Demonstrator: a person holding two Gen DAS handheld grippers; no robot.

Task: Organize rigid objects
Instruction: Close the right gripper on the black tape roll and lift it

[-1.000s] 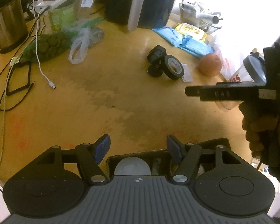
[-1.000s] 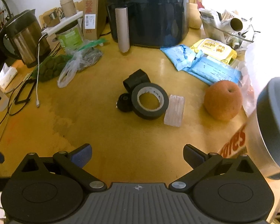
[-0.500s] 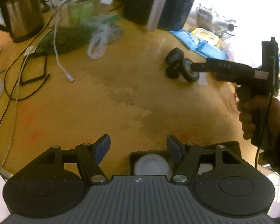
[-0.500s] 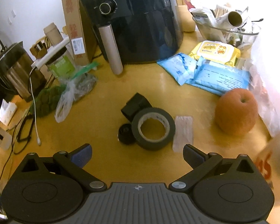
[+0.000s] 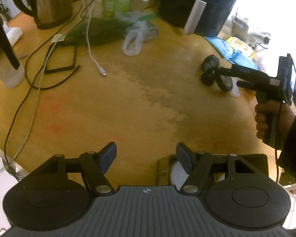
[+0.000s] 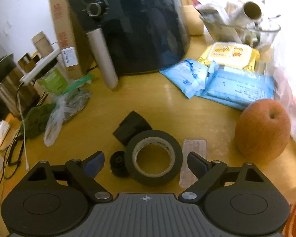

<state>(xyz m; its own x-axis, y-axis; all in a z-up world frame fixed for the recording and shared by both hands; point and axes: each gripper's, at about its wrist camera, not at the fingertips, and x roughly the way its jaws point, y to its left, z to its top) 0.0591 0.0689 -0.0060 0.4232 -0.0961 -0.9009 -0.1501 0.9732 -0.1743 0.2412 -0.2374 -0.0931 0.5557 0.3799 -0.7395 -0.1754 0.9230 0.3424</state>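
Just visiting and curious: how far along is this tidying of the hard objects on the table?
Barely started, it seems. Nothing looks sorted yet: the black tape roll, small black knob and black block lie clustered on the table. In hand: nothing, though the right hand-held gripper is open with the roll between its fingers. The left hand-held gripper is open and empty. Grasping and placing everything remains.

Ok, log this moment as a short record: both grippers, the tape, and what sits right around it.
right gripper: open, its fingers either side of the tape roll, not closed on it
left gripper: open, holding nothing, over bare table
tape roll: black, lying flat
left of roll: small black knob
behind roll: black block
right of roll: flat clear packet, then apple
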